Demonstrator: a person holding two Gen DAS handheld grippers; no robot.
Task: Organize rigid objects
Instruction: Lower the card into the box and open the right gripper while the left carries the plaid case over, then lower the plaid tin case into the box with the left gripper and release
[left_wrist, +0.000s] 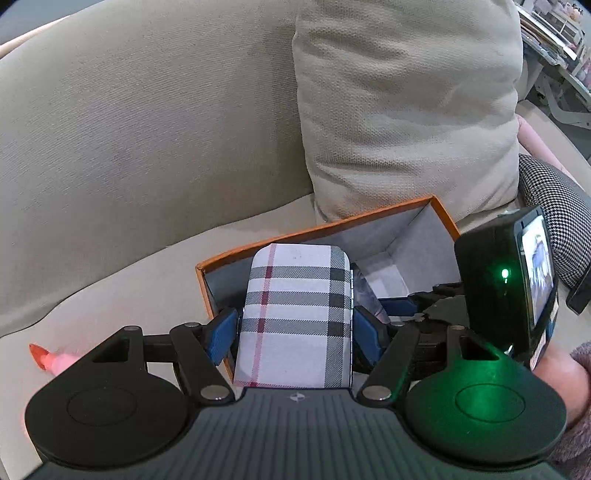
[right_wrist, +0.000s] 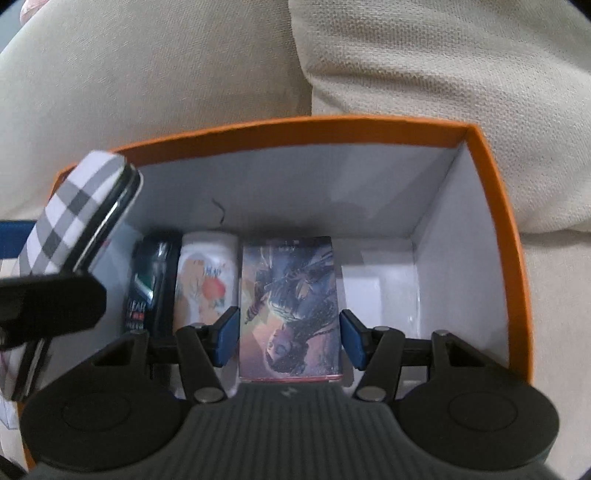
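Observation:
My left gripper (left_wrist: 295, 328) is shut on a plaid case (left_wrist: 295, 317), white with grey and red stripes, and holds it over the left end of an orange box (left_wrist: 369, 218). The case also shows in the right wrist view (right_wrist: 74, 218), tilted above the box's left side. My right gripper (right_wrist: 289, 338) is inside the orange box (right_wrist: 495, 206), its blue pads a little apart from the sides of an illustrated box (right_wrist: 290, 306) that stands between them. Beside it stand a white picture box (right_wrist: 205, 284) and a dark box (right_wrist: 151, 284).
The orange box sits on a beige sofa seat (left_wrist: 110, 295) against a beige cushion (left_wrist: 406, 110). A pink and red item (left_wrist: 51, 360) lies on the seat at the left. A houndstooth cushion (left_wrist: 554, 221) is at the right. The box's right end (right_wrist: 380, 291) shows white floor.

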